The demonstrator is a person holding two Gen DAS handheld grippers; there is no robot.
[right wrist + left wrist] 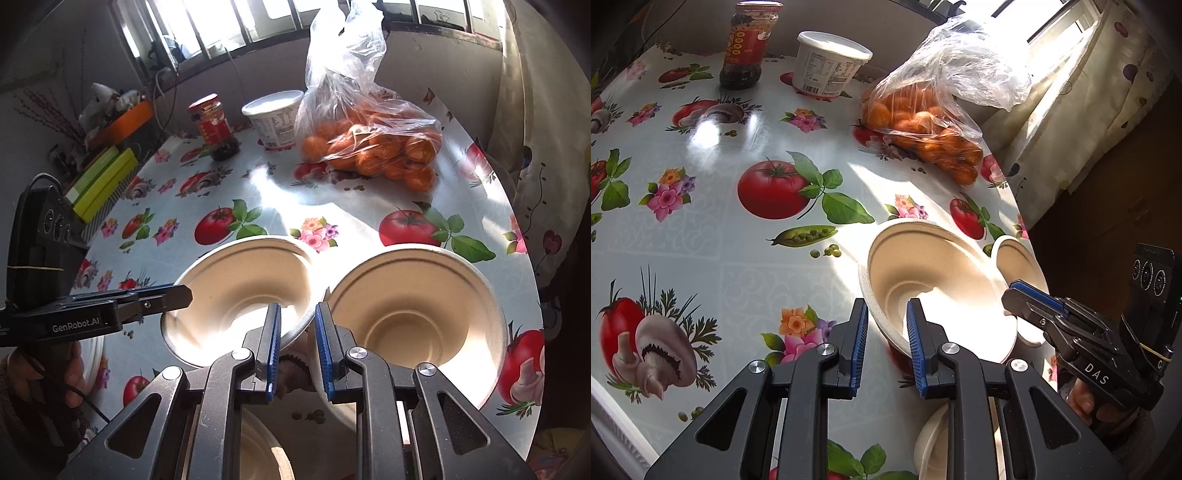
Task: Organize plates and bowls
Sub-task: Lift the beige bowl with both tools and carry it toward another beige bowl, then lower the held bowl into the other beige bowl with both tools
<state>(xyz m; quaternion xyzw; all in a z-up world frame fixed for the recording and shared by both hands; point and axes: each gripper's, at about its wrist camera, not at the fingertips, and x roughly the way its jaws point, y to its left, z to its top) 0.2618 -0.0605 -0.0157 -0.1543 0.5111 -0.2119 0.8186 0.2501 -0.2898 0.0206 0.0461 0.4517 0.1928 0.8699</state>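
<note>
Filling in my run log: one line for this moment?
left gripper: open, straddling rim of left bowl | right gripper: open, between left bowl and right bowl | bowls unstacked

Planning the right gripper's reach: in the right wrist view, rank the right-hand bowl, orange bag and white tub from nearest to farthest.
1. Right-hand bowl, just ahead of the right gripper.
2. Orange bag, mid-table, right.
3. White tub, far edge, left of the bag.

Two bowls (413, 317) (beige) beside oranges (373, 147)

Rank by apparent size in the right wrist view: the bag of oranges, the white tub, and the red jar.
1. Bag of oranges, clearly largest.
2. White tub.
3. Red jar, slightly smaller than the tub; both stand about equally far back.
</note>
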